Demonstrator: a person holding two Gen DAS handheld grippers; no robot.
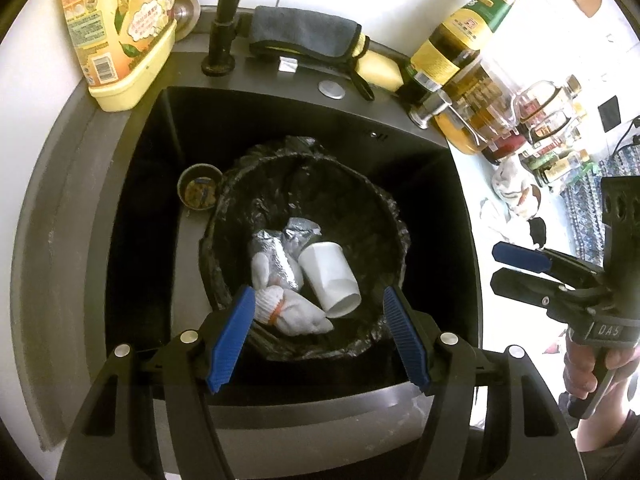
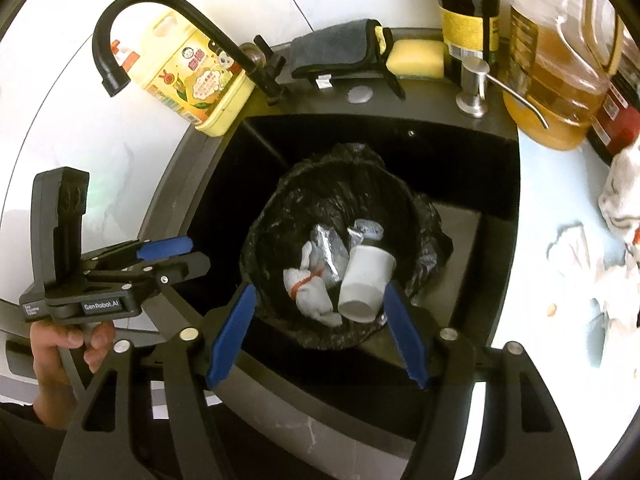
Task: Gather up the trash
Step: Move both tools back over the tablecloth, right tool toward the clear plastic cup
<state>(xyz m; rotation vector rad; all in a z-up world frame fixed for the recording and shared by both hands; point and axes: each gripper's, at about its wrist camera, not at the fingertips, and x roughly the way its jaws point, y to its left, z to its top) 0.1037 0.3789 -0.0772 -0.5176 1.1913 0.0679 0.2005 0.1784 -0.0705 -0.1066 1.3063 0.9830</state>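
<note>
A bin lined with a black bag [image 1: 372,208] [image 2: 280,208] stands in the dark sink [image 1: 132,216]. Inside lie a white paper cup [image 1: 330,278] [image 2: 366,280] on its side, a crumpled foil wrapper [image 1: 280,256] [image 2: 328,252] and a white cloth bundle tied with an orange band [image 1: 292,314] [image 2: 310,292]. My left gripper [image 1: 320,336] [image 2: 198,256] hangs open over the bin's near rim with nothing between its blue pads. My right gripper [image 2: 318,334] [image 1: 496,267] is also open and empty, above the bin's near edge.
A small bowl of scraps [image 1: 200,188] sits in the sink left of the bin. Behind the sink are a yellow detergent bottle [image 1: 120,28], a black faucet [image 2: 168,24], a grey cloth [image 1: 304,32], a sponge [image 2: 418,58] and bottles [image 1: 460,48]. Crumpled white tissues [image 2: 592,276] lie on the right counter.
</note>
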